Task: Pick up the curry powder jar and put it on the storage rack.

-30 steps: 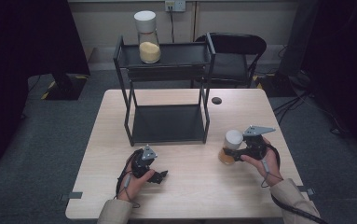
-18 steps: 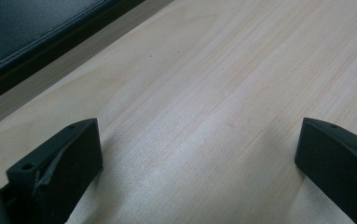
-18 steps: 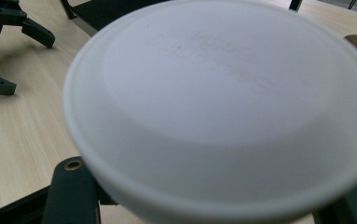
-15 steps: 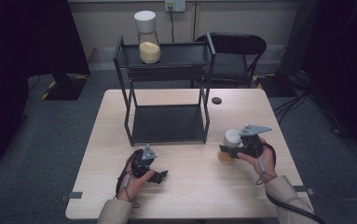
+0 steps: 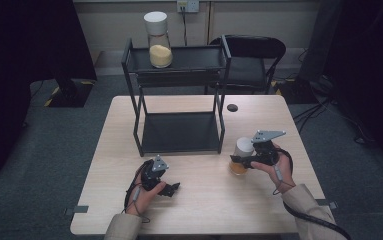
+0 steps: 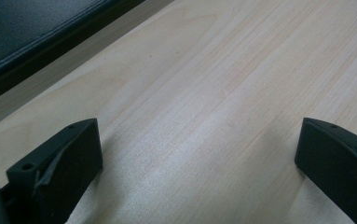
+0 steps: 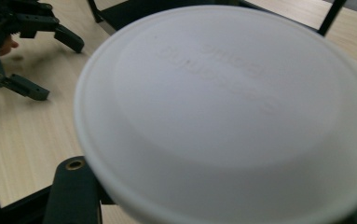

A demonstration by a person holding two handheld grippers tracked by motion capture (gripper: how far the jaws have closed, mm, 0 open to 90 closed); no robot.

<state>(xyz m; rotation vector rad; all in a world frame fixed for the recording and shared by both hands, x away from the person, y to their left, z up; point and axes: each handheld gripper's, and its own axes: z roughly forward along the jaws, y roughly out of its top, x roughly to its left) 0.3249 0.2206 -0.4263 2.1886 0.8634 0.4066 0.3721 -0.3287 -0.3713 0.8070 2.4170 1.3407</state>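
right gripper [image 5: 238, 161] just closed, now pinching a jar [image 5: 241, 156] w/ white lid [image 7: 223, 112], standing on the table [image 5: 204, 210] right of the rack [image 5: 179, 132]. left gripper [image 5: 173, 188] jaws spread, nothing btwn, in front of rack.

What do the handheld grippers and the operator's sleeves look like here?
Both are black two-jaw units. The right gripper carries a grey three-cornered plate on top; the left gripper has a smaller one. Its jaw pads are blocky, matte black. Black cables trail back past beige sleeves.
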